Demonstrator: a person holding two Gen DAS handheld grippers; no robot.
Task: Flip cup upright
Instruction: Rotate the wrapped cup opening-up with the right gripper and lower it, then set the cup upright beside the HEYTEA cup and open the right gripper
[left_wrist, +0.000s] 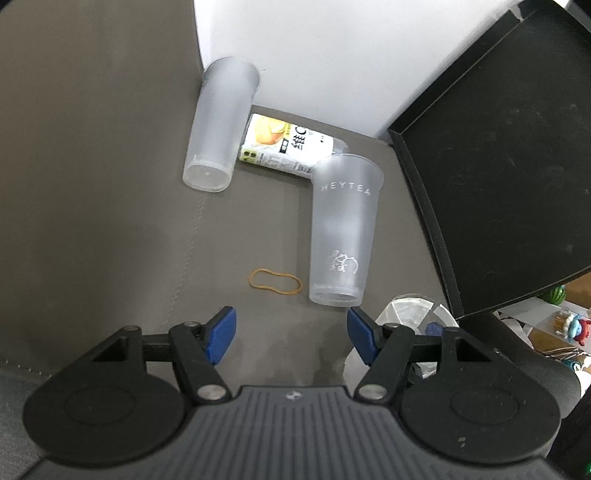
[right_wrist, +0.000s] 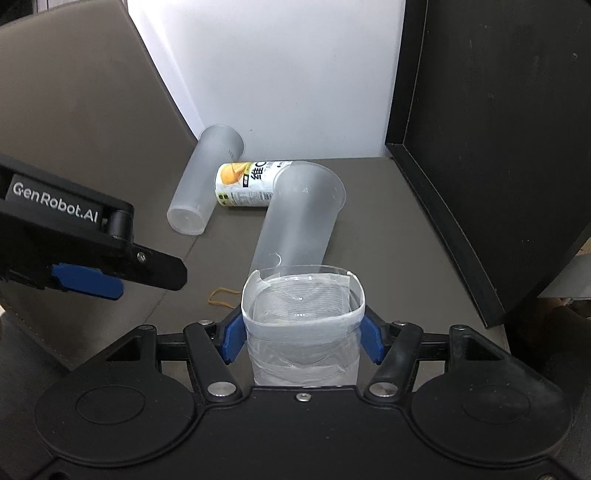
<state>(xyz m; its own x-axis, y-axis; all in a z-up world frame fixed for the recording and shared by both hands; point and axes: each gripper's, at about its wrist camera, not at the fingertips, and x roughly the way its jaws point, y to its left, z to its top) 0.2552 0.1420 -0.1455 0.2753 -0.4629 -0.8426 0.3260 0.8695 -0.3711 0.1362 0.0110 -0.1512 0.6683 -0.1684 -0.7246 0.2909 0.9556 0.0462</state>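
Two frosted plastic cups lie on their sides on the brown mat. The near one, marked HEYTEA (left_wrist: 343, 229) (right_wrist: 299, 218), has its base toward me. The far one (left_wrist: 221, 125) (right_wrist: 207, 184) lies by the wall. My left gripper (left_wrist: 288, 336) is open and empty, just short of the near cup's base; it also shows in the right wrist view (right_wrist: 110, 273). My right gripper (right_wrist: 303, 332) is shut on a clear taped cup (right_wrist: 303, 314), held with its mouth up; part of it shows in the left wrist view (left_wrist: 410, 314).
A drink can (left_wrist: 288, 147) (right_wrist: 245, 184) lies on its side between the two cups. A rubber band (left_wrist: 275, 281) (right_wrist: 221, 295) lies on the mat. A black panel (left_wrist: 498, 166) (right_wrist: 498, 166) stands at the right. A white wall (left_wrist: 314, 55) is behind.
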